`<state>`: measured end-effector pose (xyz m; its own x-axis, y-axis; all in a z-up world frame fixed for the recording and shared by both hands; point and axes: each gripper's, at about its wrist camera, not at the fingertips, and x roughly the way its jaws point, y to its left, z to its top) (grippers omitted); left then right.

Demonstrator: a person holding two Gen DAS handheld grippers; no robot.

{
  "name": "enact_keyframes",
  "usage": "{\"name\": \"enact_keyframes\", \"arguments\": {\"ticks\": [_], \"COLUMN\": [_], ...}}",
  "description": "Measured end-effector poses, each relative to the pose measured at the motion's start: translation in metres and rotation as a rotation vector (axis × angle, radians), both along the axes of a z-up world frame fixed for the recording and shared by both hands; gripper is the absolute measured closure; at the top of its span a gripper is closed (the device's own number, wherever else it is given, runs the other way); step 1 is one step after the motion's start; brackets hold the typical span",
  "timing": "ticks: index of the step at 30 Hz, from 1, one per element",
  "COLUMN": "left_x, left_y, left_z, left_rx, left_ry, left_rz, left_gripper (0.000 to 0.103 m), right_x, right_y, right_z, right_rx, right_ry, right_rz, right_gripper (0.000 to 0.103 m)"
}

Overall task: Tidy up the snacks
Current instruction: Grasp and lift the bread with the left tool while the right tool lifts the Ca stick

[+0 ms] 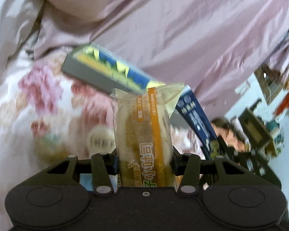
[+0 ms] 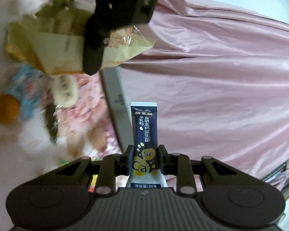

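Bread packet (image 1: 144, 134): pale wrapper with an orange stripe, standing upright and being pinched at its lower part.
Milk powder stick (image 2: 144, 130): slim dark navy sachet with yellow bubbles, standing upright, being clamped near its base.
Box (image 1: 106, 71): grey with blue and yellow top, lying tilted behind the packet.

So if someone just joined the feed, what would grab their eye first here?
Both grippers are loaded. The left gripper is clamped on a cream-and-orange bread packet that fills the middle of its view. The right gripper pinches a dark blue milk powder stick, upright. Behind them lies rumpled pink bedding, with an orange fruit far left.
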<state>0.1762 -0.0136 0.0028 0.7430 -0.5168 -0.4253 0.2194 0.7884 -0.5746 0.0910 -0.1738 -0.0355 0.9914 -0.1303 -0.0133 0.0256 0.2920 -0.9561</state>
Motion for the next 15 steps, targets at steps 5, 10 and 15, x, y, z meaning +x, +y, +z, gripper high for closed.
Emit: {"name": "enact_keyframes", "arguments": {"ticks": [5,10,15], "left_x": [0.043,0.086,0.124], "left_y": [0.005,0.02,0.036], "left_z": [0.023,0.04,0.038], "left_rx": [-0.03,-0.052,-0.088], "left_ry": [-0.085,-0.151,-0.184], "left_rz": [0.093,0.192,0.265], "left_gripper": [0.053,0.053,0.053], "right_x": [0.017,0.05,0.095], "right_y": [-0.002,0.001,0.01], "right_z": [0.014,0.028,0.038], "right_rx": [0.05,0.13,0.195], "right_ry": [-0.071,-0.119,-0.143], "right_rz": [-0.001,-0.015,-0.024], "right_gripper": [0.074,0.074,0.074]}}
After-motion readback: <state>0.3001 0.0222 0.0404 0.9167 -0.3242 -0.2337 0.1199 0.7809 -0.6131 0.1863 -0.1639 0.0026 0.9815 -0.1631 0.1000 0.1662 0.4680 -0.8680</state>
